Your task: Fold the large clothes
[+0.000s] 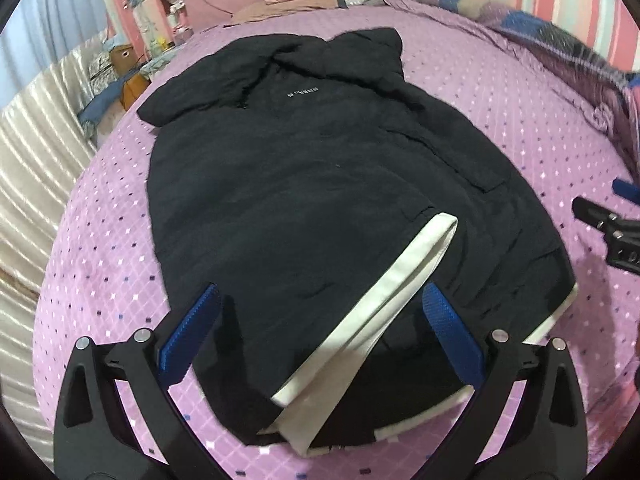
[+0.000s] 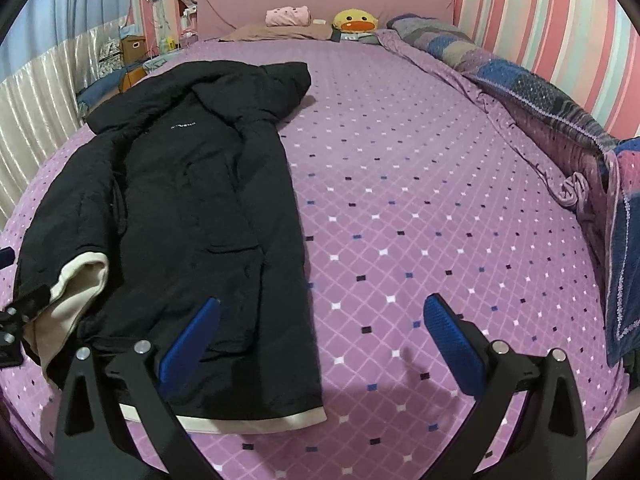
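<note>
A large black hooded coat [image 1: 304, 184] with a cream lining lies lengthwise on the purple bed [image 1: 500, 128], hood toward the headboard, sides folded inward. A cream-lined flap [image 1: 376, 308] crosses its lower part. My left gripper [image 1: 320, 328] is open and empty, hovering over the coat's hem. The right gripper's black body [image 1: 608, 232] shows at the right edge. In the right wrist view the coat [image 2: 180, 208] lies on the left, and my right gripper [image 2: 320, 340] is open and empty over the coat's right hem edge and the bedsheet [image 2: 420, 208].
A folded patchwork blanket [image 2: 560, 108] runs along the bed's right side. A yellow duck plush [image 2: 355, 21], a pink item [image 2: 288, 16] and a pillow [image 2: 280, 32] sit at the headboard. Boxes and clutter [image 2: 128, 52] stand left of the bed by the curtain.
</note>
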